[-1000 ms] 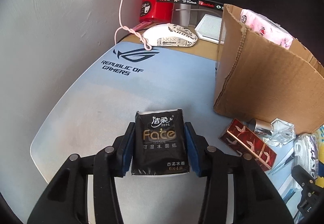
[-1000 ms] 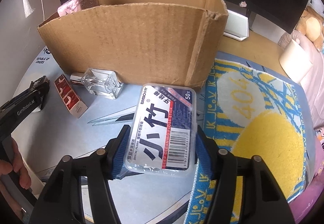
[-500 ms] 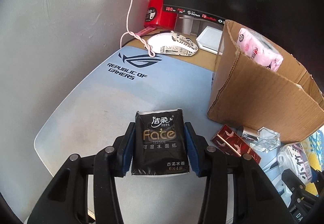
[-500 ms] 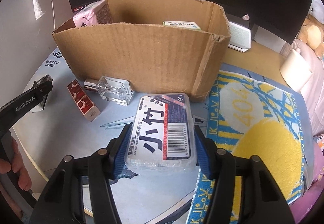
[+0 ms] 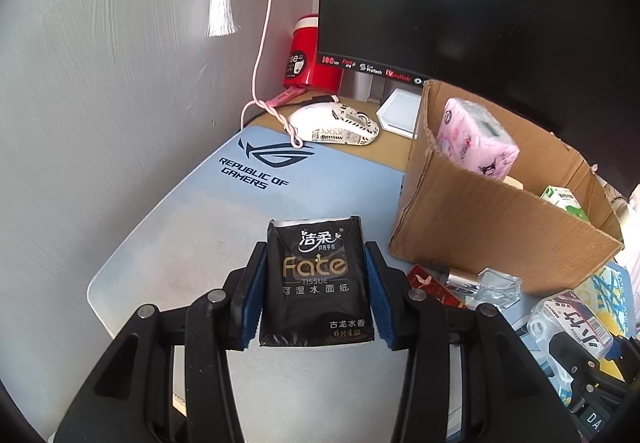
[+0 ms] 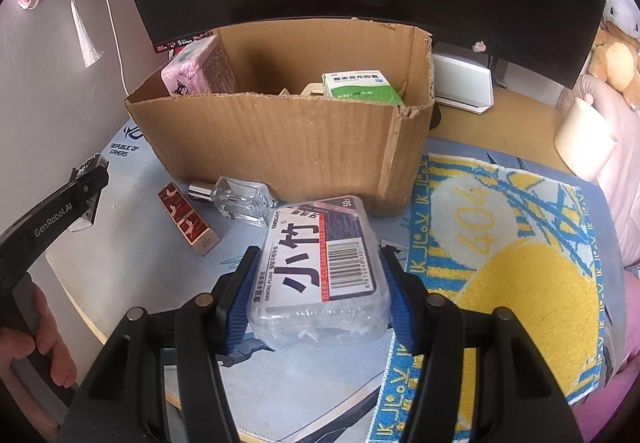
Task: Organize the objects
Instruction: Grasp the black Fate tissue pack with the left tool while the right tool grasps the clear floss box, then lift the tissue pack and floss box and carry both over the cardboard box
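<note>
Since a second ago both my hands have risen: the cardboard box now sits lower in both views, and I can see over its rim to what lies inside. My left hand-held gripper is clenched on a black tissue pack, held clear above the pale blue desk mat. My right hand-held gripper has tightened on a clear floss box, with the blue pads pressing its sides, and carries it above the mat just in front of the cardboard box.

I judge that both things are lifted and ready to go into the box, so the next step is to carry them over the rim and let go.

The tissue pack is soft, glossy film with gold lettering, flat and rectangular. The floss box is hard clear plastic with rounded corners and a printed label. The cardboard box is ribbed brown card with a torn, ragged right edge; inside stand a pink tissue roll pack and a green-and-white medicine carton.

On the bench, in front of the box, lie a square glass bottle with a silver cap and a slim red carton. A fuzzy blue-and-yellow towel lies to the right.
</note>
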Demonstrator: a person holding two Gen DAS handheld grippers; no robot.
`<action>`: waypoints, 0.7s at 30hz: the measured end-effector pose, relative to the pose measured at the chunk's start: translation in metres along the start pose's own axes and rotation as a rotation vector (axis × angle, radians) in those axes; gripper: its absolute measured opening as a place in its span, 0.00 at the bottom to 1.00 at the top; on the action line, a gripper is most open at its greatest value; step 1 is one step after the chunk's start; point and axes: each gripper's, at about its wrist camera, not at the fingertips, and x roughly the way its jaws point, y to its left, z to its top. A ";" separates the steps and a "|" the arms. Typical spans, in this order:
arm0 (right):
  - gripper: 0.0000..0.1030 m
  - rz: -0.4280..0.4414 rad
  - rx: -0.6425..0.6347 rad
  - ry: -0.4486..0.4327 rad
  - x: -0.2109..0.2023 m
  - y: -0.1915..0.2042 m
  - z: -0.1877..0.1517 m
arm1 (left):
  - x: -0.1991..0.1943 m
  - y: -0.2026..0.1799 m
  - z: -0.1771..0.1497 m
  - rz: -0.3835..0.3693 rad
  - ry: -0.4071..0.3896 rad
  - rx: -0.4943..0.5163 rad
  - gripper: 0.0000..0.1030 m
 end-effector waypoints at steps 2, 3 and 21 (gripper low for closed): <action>0.60 0.007 -0.002 -0.010 -0.005 0.000 0.000 | -0.002 -0.001 0.001 -0.004 -0.005 0.000 0.43; 0.60 0.010 -0.005 -0.017 0.000 0.001 0.000 | -0.002 -0.001 0.001 -0.006 -0.003 -0.001 0.43; 0.60 0.073 0.013 -0.123 0.018 0.027 0.007 | -0.036 -0.013 0.012 -0.084 -0.086 -0.001 0.43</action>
